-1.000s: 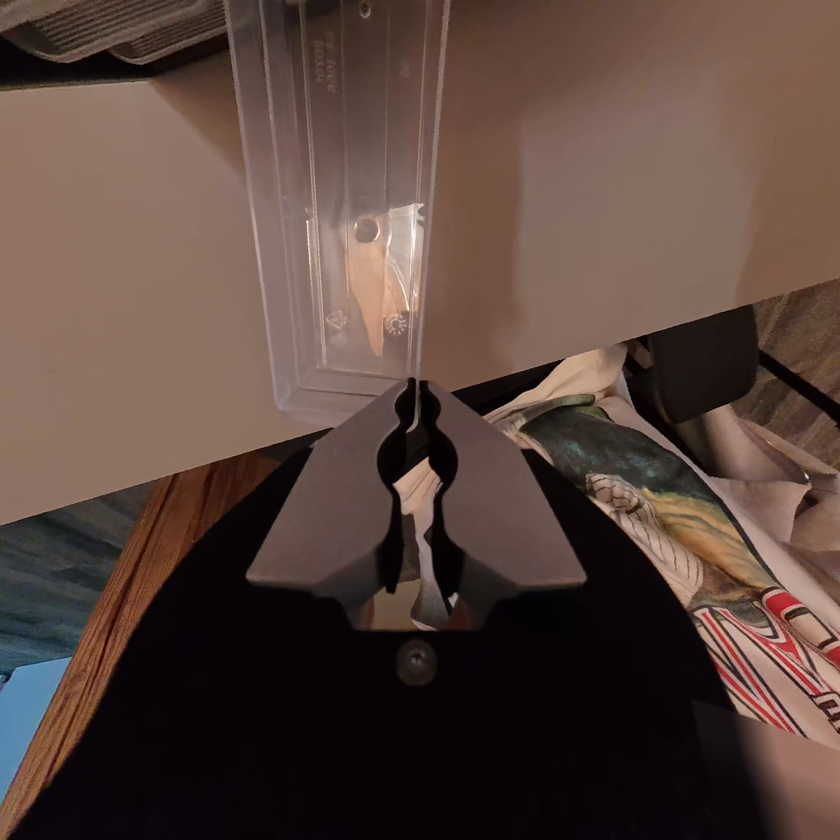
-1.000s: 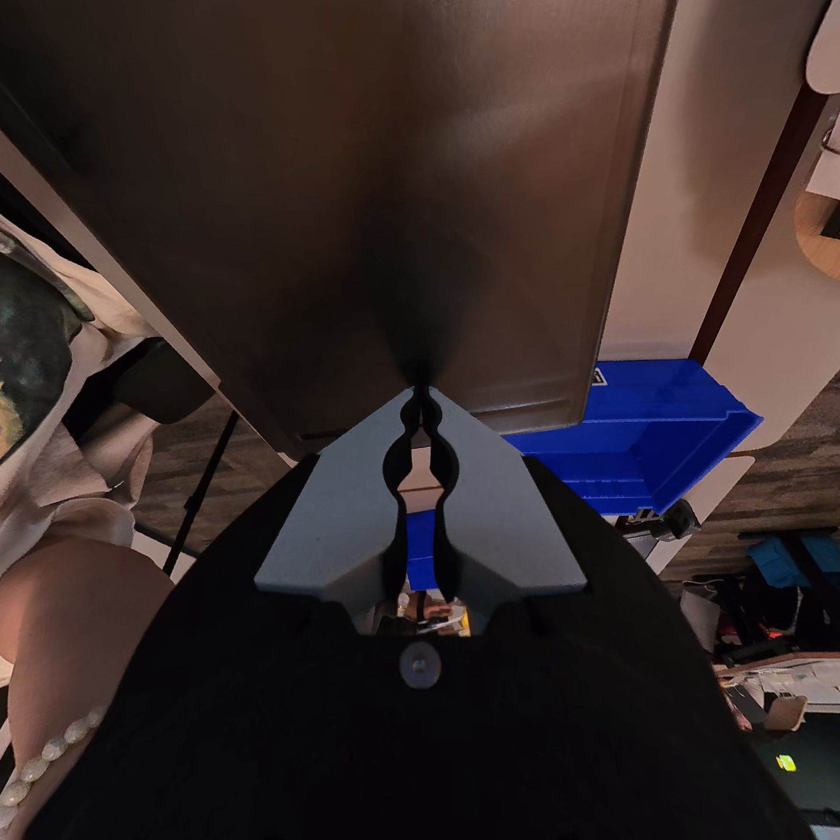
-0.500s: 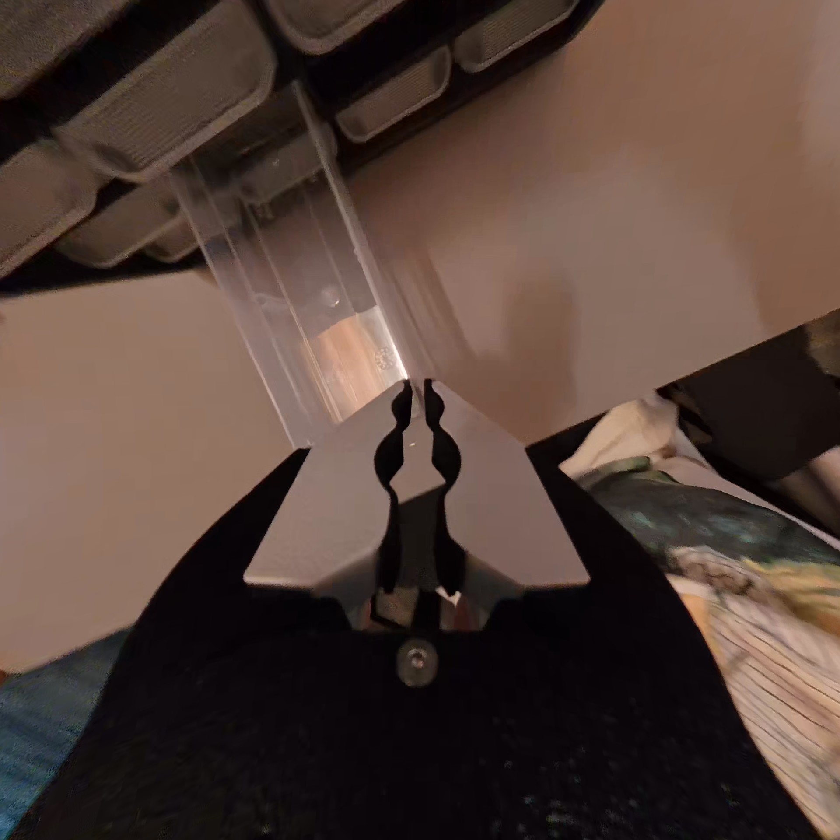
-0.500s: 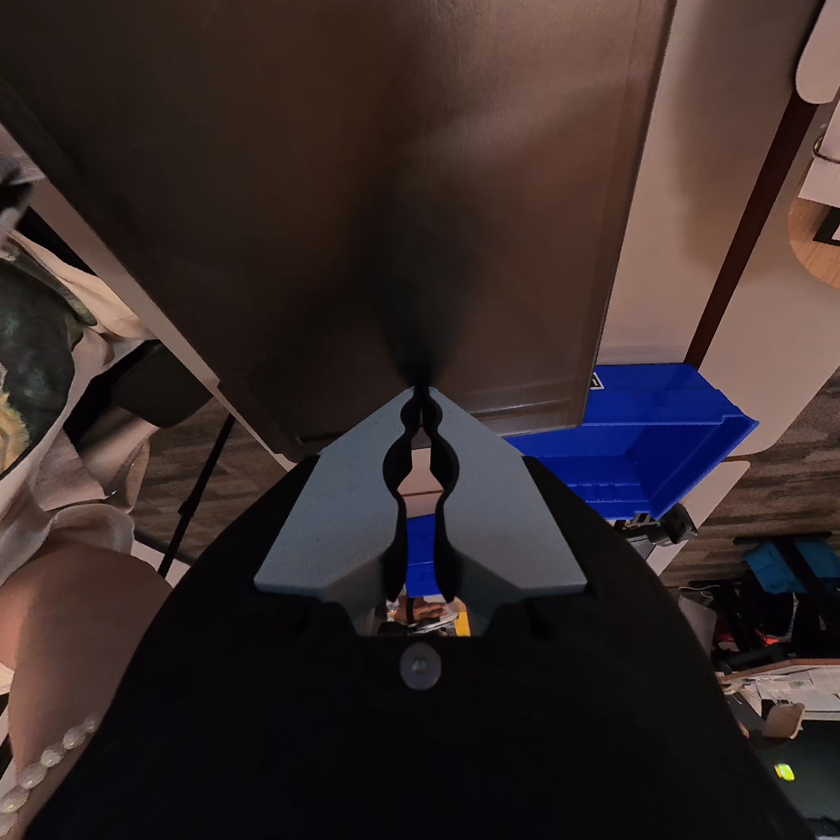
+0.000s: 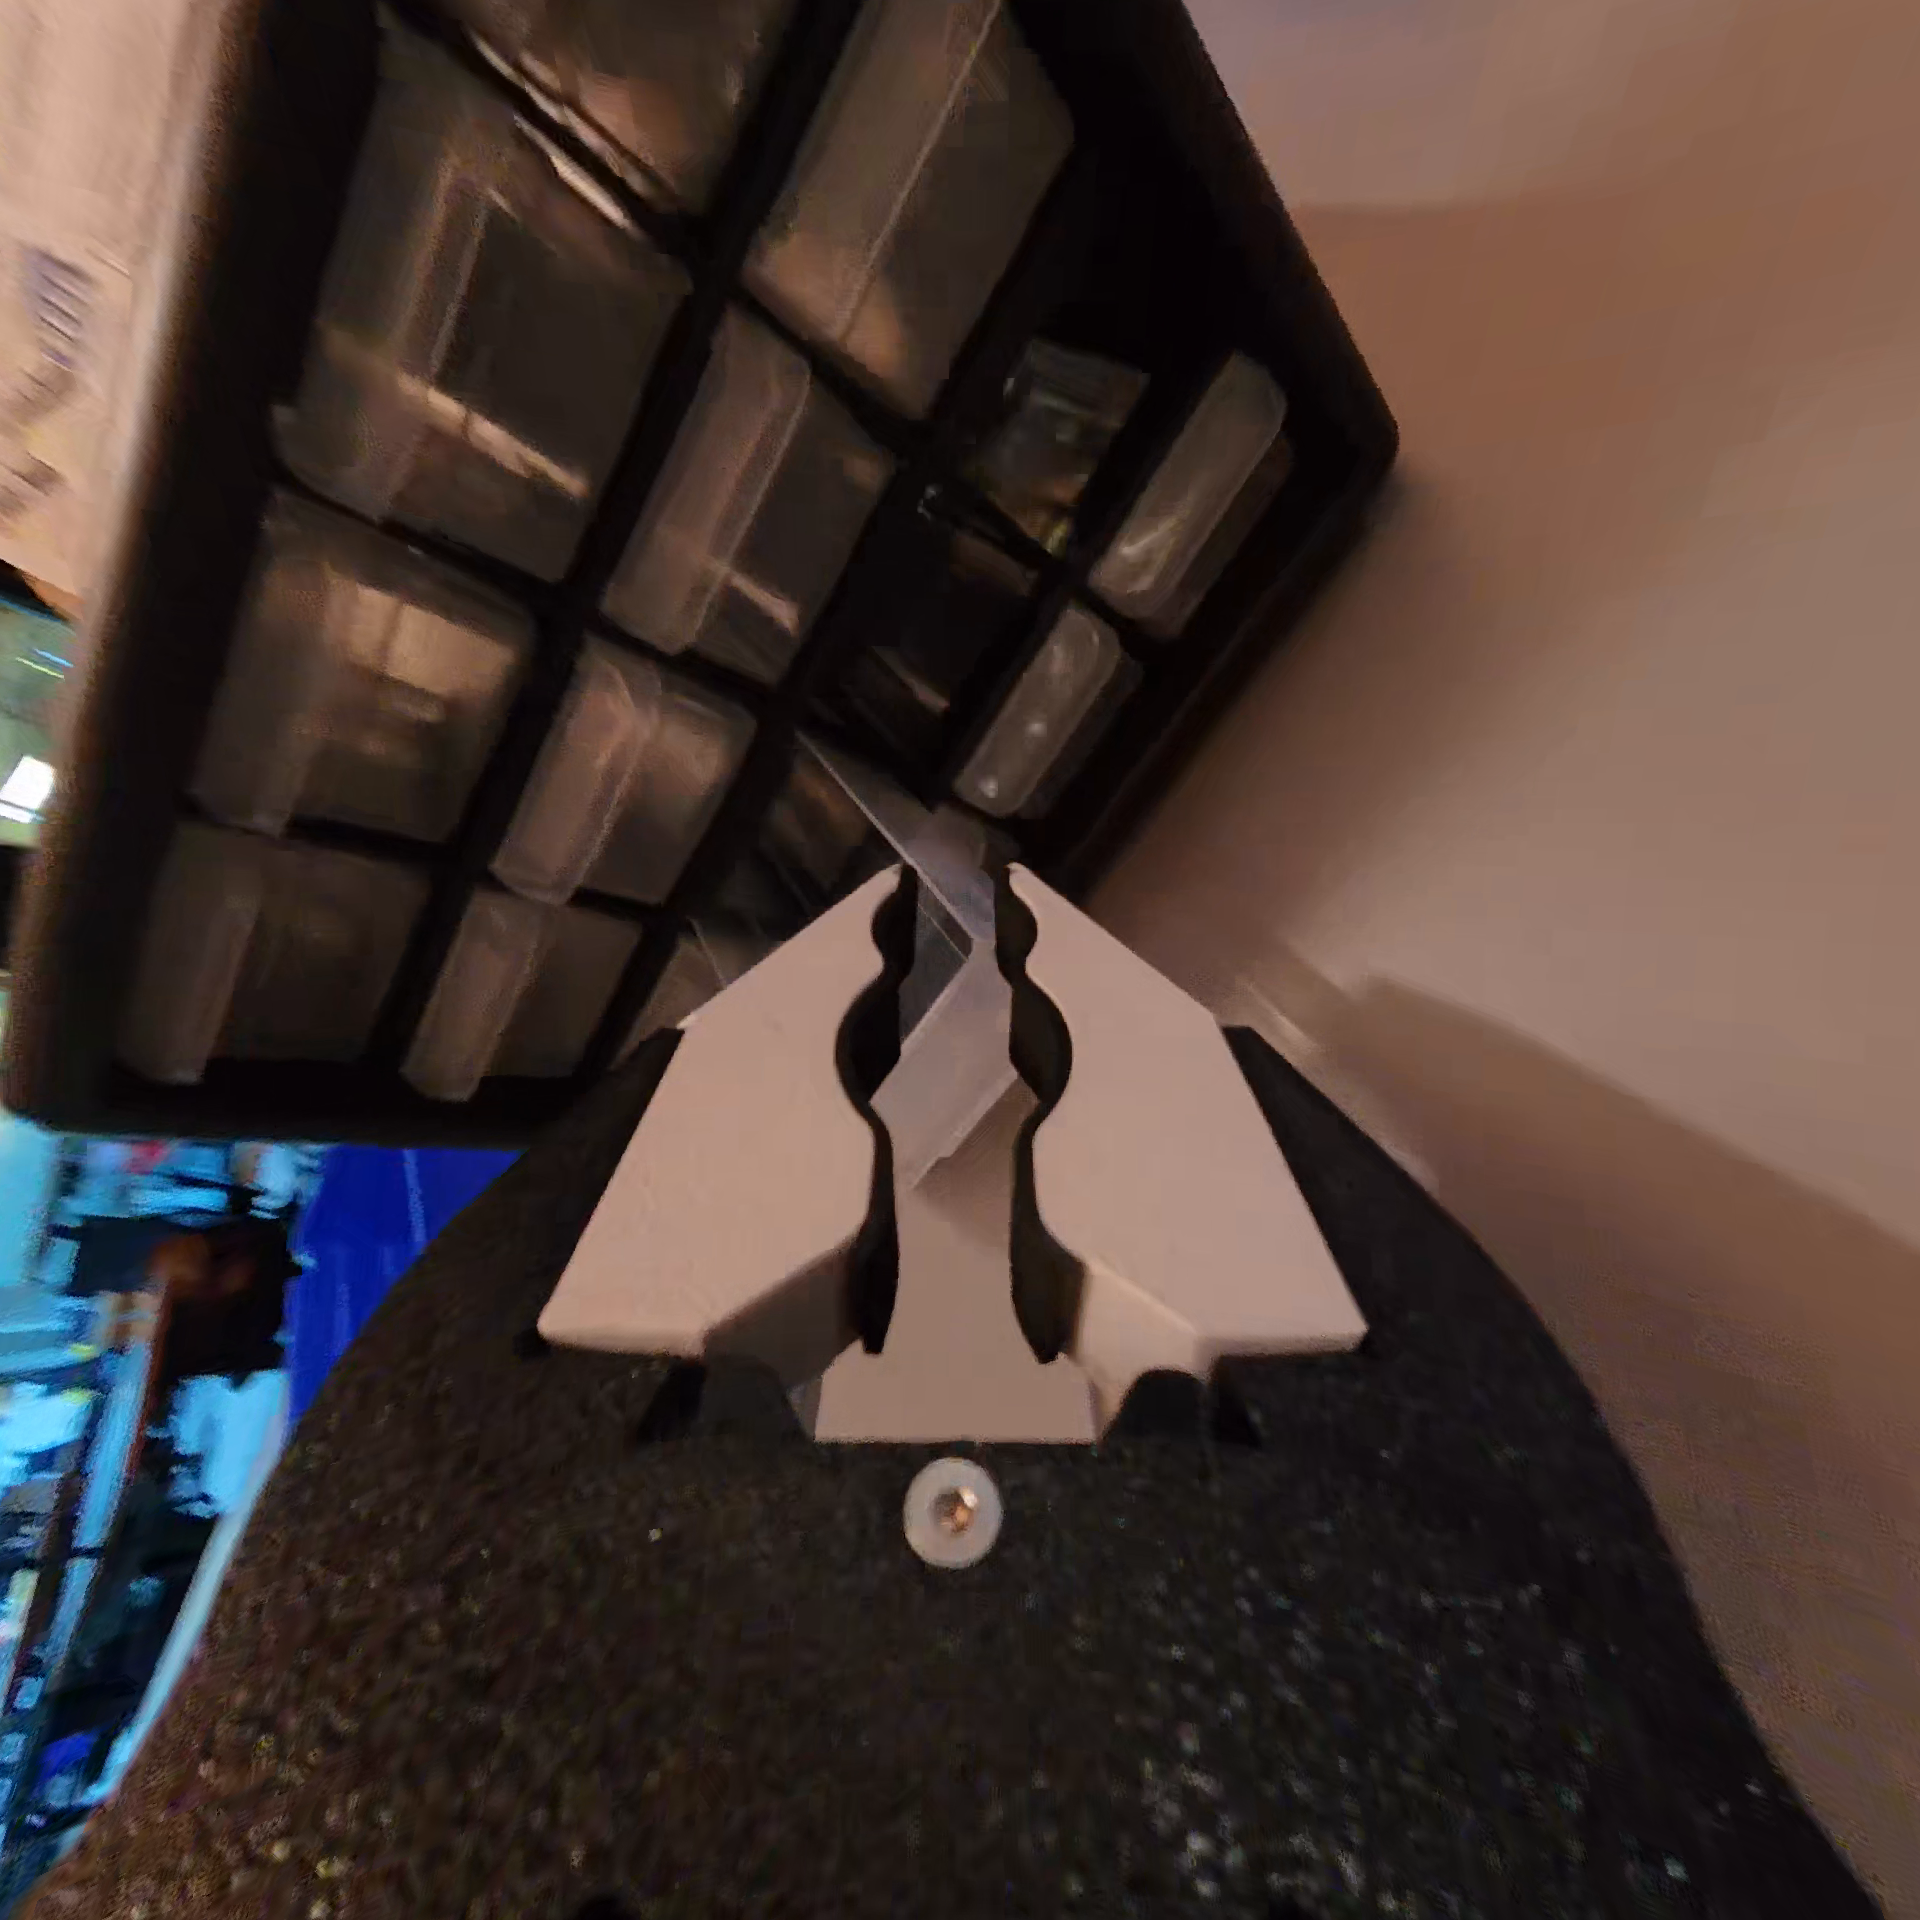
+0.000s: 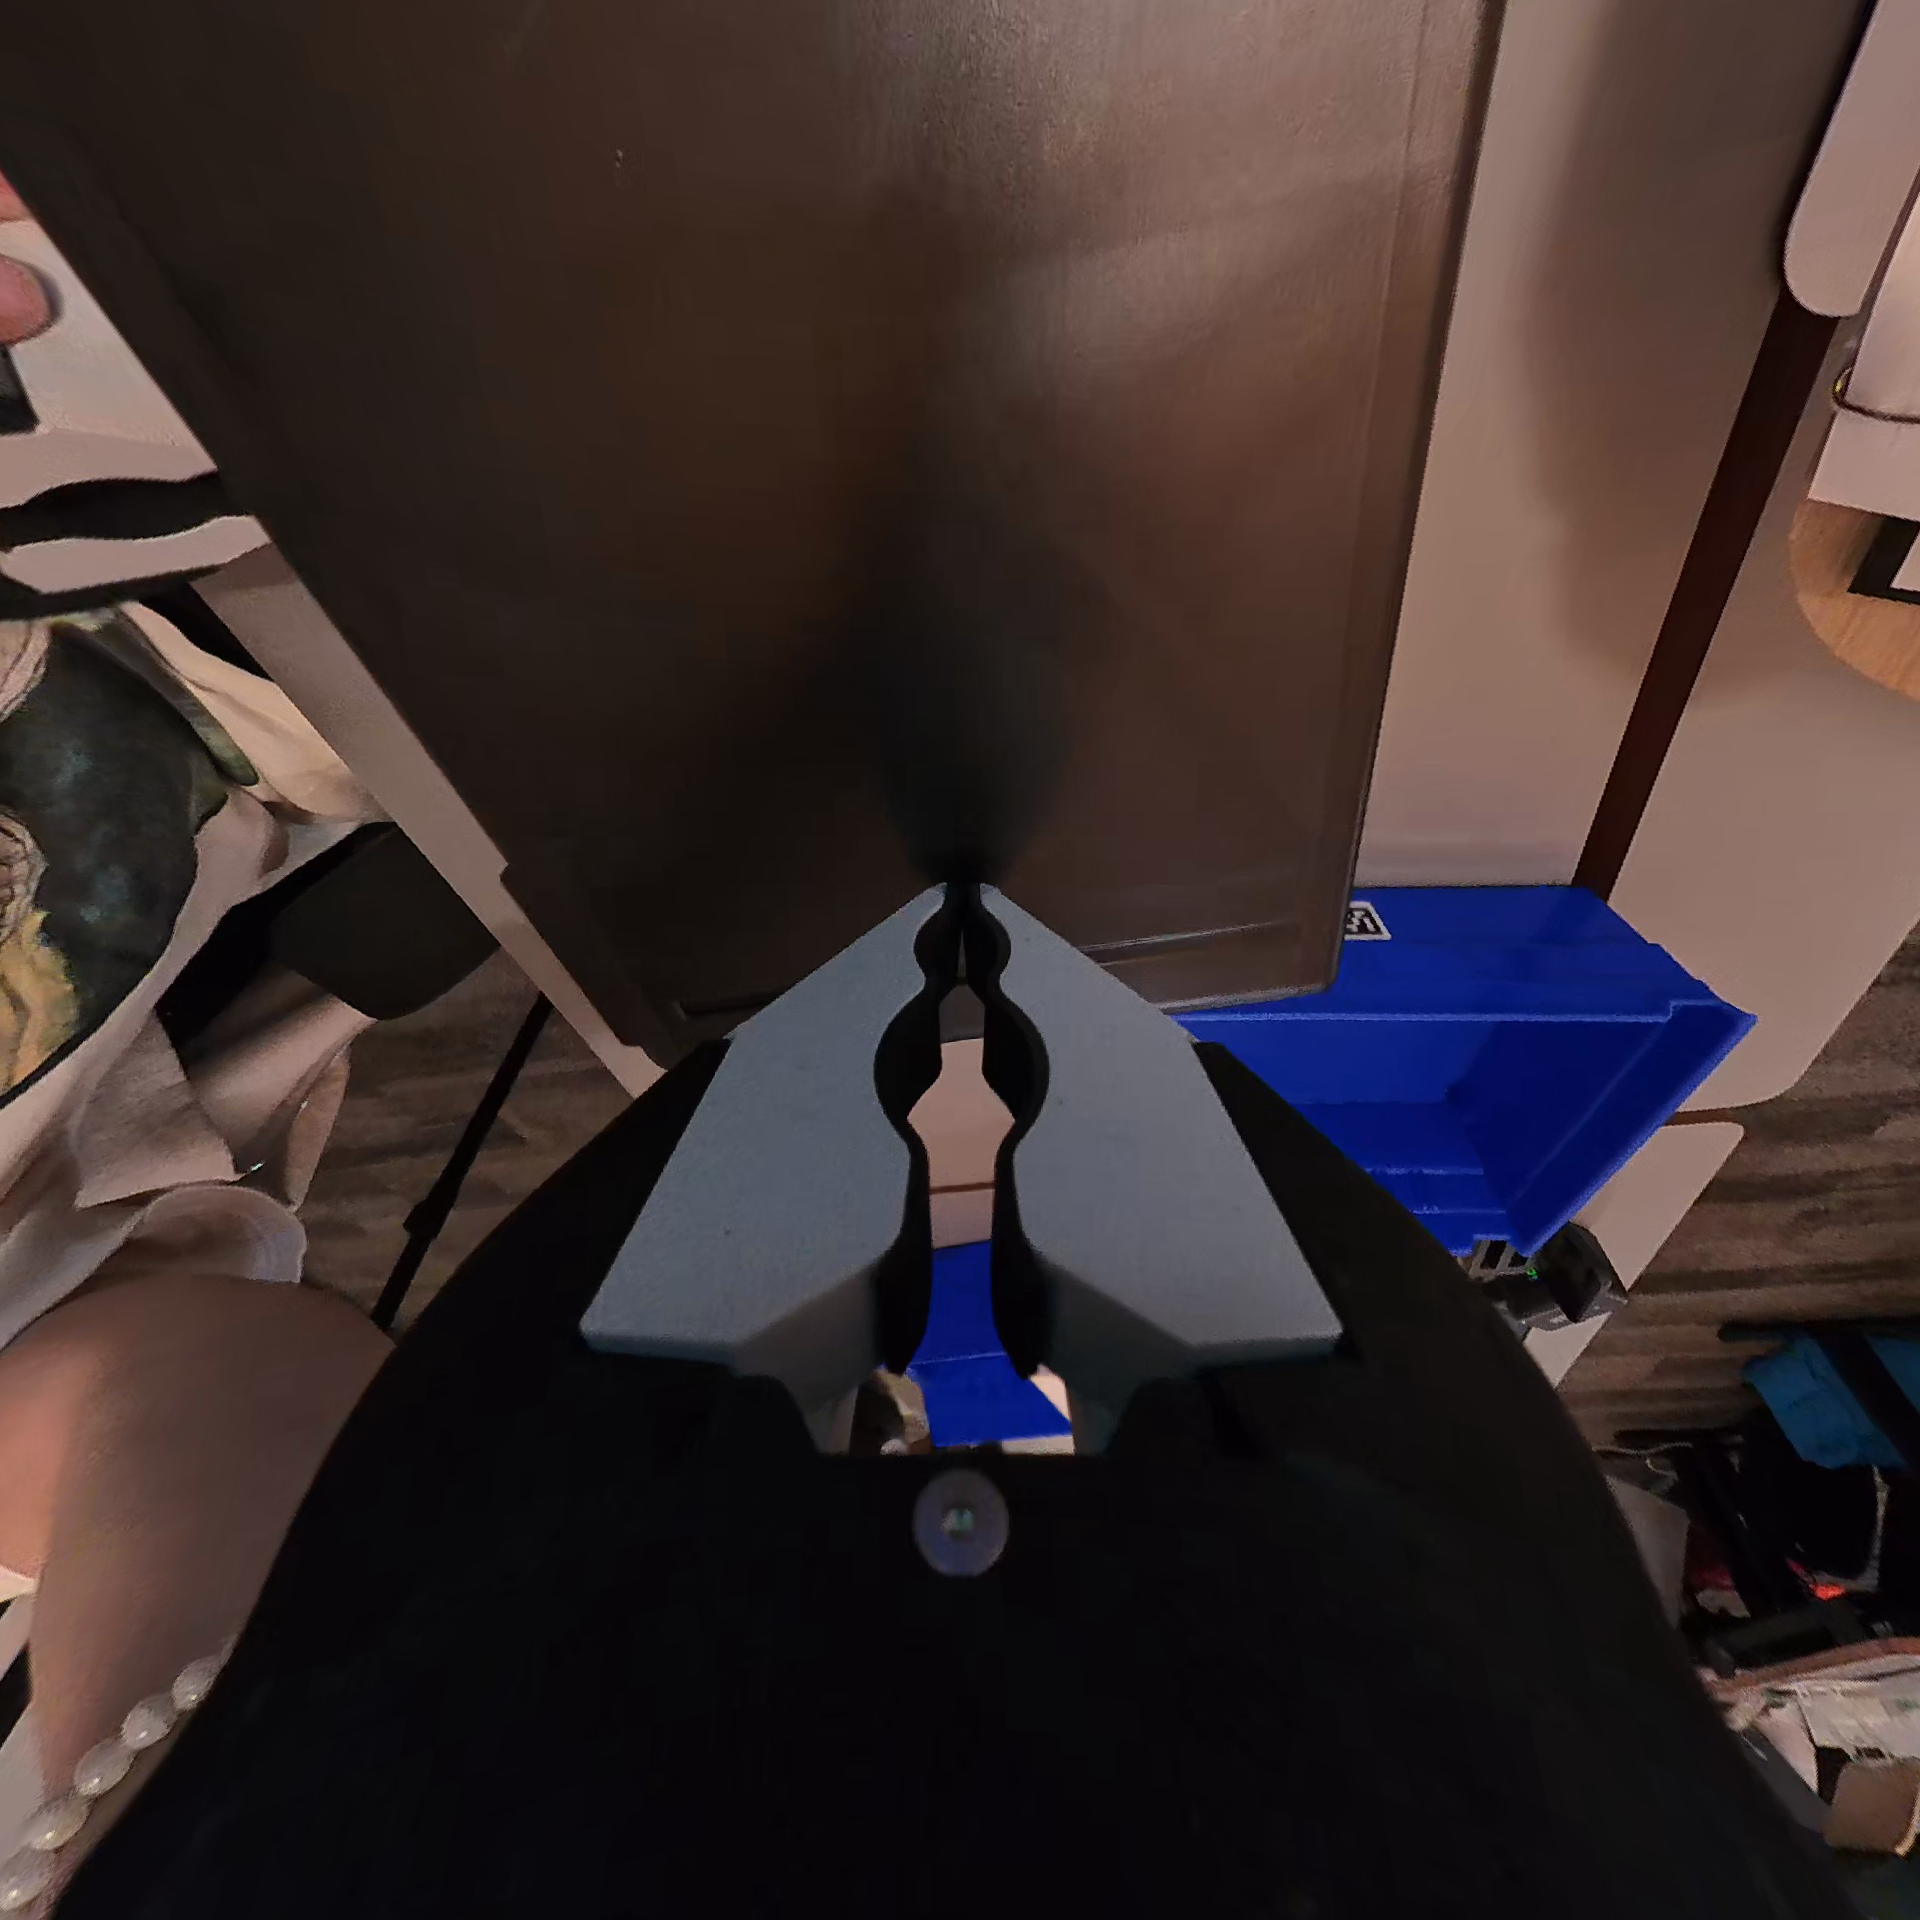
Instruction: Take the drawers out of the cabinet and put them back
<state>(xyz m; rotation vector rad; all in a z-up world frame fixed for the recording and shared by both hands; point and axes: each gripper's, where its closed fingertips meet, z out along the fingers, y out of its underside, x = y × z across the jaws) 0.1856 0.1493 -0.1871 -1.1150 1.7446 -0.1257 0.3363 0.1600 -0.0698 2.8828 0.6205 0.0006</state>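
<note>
**Clear drawer at the cabinet mouth, left gripper on its front tab**

Left wrist view, from left to right. Far left, blurred blue and white room clutter. Then a black cabinet (image 5: 1226, 260), tilted in frame, with a grid of frosted clear drawers (image 5: 468, 343) seated in their bays. Low and right of centre in that grid, one clear drawer (image 5: 940, 1029) reaching from a bay out toward the camera. Left gripper (image 5: 958, 883) clenched on that drawer's front tab, with a narrow gap between the jaws filled by the plastic. Right of the cabinet, a bare beige table (image 5: 1558, 623).

Progress, as a judgement: most drawers home, this one partly in its bay and not flush. Probably being slid home, though out or in cannot be told from a single moment. Just above it, a darker bay, possibly open, but too blurred to be sure. Left to do: seating this drawer fully, then any remaining bays.

Right wrist view, from left to right. Near left, a person's pale printed clothing (image 6: 156, 831) and a forearm with a bead bracelet (image 6: 156, 1455). In the centre, a plain dark panel of the cabinet (image 6: 831, 416) filling the upper frame. Right gripper (image 6: 961, 896) closed on nothing, tips together against that panel, apparently bracing it. Far right, a blue bin (image 6: 1455, 1081).

Seen only from the left: drawer fronts, bays and the held drawer. Seen only from the right: the steadying contact, the person and the bin.
</note>
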